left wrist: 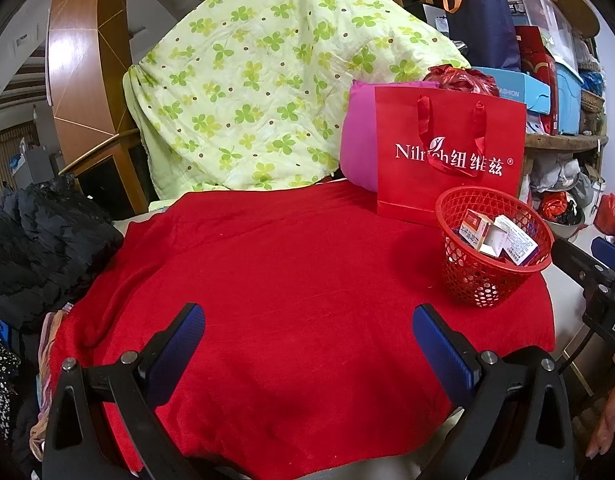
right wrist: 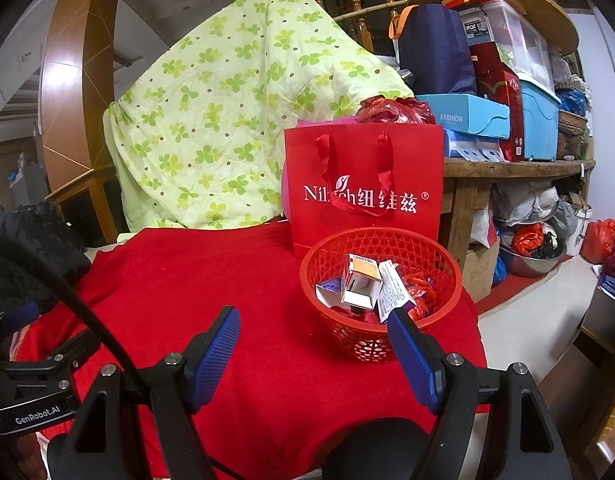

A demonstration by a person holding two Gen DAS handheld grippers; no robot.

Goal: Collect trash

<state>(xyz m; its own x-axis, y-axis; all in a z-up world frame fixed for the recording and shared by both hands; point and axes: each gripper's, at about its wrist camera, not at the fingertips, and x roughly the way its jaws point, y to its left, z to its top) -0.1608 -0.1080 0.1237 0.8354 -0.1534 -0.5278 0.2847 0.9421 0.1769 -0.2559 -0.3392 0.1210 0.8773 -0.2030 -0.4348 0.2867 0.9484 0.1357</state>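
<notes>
A red mesh basket [left wrist: 492, 272] stands at the right of a red cloth [left wrist: 291, 280]. It holds small cardboard boxes [left wrist: 495, 236] and, in the right wrist view, red wrappers [right wrist: 421, 292]. My left gripper [left wrist: 309, 320] is open and empty, low over the cloth, left of the basket. My right gripper [right wrist: 313, 320] is open and empty, just in front of the basket [right wrist: 381, 340], its right finger [right wrist: 413, 354] overlapping the basket's front rim. The boxes [right wrist: 363, 284] lie tilted inside.
A red paper gift bag [left wrist: 447, 156] stands behind the basket, with a pink cushion [left wrist: 359, 140] beside it. A green clover quilt [left wrist: 259, 92] hangs behind. Black clothing [left wrist: 39, 248] lies at the left. Shelves with boxes [right wrist: 503, 112] and floor clutter are at the right.
</notes>
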